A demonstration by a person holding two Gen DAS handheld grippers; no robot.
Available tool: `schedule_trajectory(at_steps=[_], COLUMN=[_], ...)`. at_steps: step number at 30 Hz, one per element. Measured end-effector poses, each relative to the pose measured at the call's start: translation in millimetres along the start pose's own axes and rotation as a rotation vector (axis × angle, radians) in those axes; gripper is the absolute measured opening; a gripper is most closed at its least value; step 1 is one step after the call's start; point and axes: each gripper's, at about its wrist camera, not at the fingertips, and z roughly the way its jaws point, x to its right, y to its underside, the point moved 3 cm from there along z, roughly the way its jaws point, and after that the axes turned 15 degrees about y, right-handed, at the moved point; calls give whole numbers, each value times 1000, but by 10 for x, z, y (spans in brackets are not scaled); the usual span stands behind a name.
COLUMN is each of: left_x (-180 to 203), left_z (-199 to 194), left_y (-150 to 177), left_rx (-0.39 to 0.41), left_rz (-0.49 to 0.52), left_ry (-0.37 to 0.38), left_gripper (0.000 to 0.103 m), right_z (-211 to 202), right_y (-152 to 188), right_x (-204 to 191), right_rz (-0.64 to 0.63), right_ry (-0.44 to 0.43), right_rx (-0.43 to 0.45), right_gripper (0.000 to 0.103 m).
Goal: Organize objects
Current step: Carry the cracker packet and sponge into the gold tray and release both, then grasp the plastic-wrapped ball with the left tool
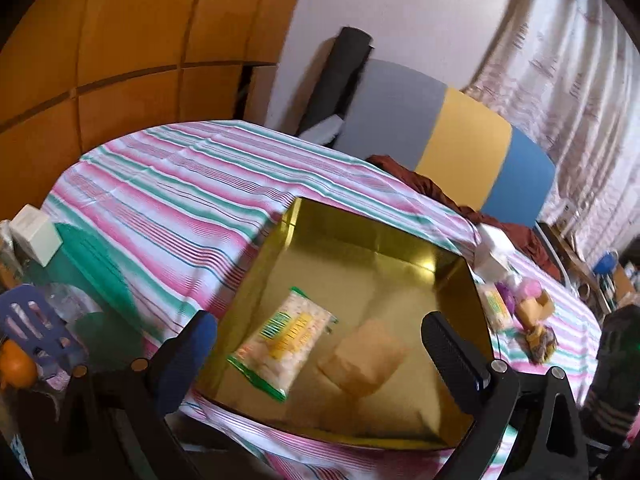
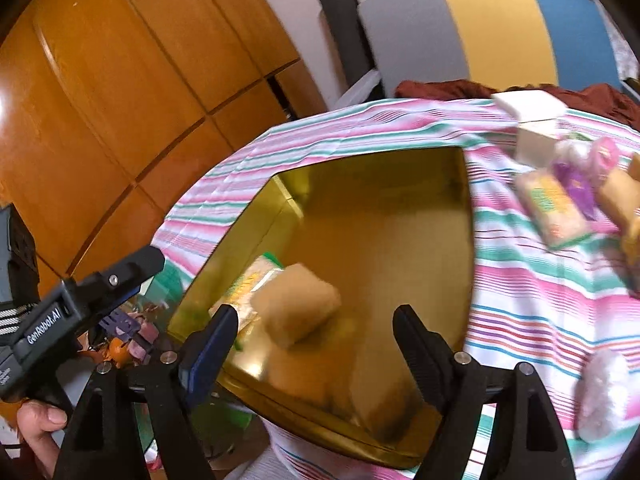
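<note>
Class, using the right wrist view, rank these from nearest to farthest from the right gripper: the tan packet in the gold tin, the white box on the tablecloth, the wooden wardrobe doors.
1. Tan packet: inside the gold tin, just ahead of the right gripper.
2. White box: far right on the striped tablecloth.
3. Wooden wardrobe doors: behind the table, left.

Gold tin (image 1: 384,248) sat open-topped on striped tablecloth (image 1: 160,200); entry from above unobstructed. Inside, near-left floor was taken by a snack packet (image 1: 280,340) and a tan block (image 1: 366,356) just beside it; far and right floor lay bare. Both grippers' jaws stood wide, nothing between them. Left gripper (image 2: 100,284) hung at the tin's near-left corner. Right of the tin, white box (image 2: 532,120) and loose packets (image 2: 556,204) crowded the cloth. Far-left cloth was free.
</note>
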Motion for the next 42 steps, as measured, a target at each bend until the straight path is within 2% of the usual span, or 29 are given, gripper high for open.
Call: schedule_trajectory(at_steps=[9,12,15,20,25,28,32,35,38,42], left_x=[463,697,981,1567,2048,2314,2539,2634,2648,2633], left_z=[103,120,172,404,723,956,1143,1274,1367,1452], left_y=[155,207,298,546,786,982,1195,1316,1373,1424], left_rx=[-48,-64,-88,-168,-254,-327,-373,-388,-392,-353], left_rz=[133,169,198,279,321,335,384,416,403,410], left_ry=[112,182,250,335,381,401,426,410,418,414], left_gripper=[103,103,103,103,103,103,103,103,102,97], right_z=[-198,-312,-476,-659,-790,-842,-876,-906,-921,-937], right_y=[68,97,119,129,172,213,243,258,265,263], right_x=[635,936,1343,1970,2357,2544,2683,2744,2774,2804], right_rz=[41,44,69,164,219,259,284,293,299,315], right_ry=[118,192,305,406,489,494,503,498,495,483], right_rx=[11,34,69,81,92,98,103,113,123,134], right_gripper=[81,81,81,81,81,81,81,81,81,81])
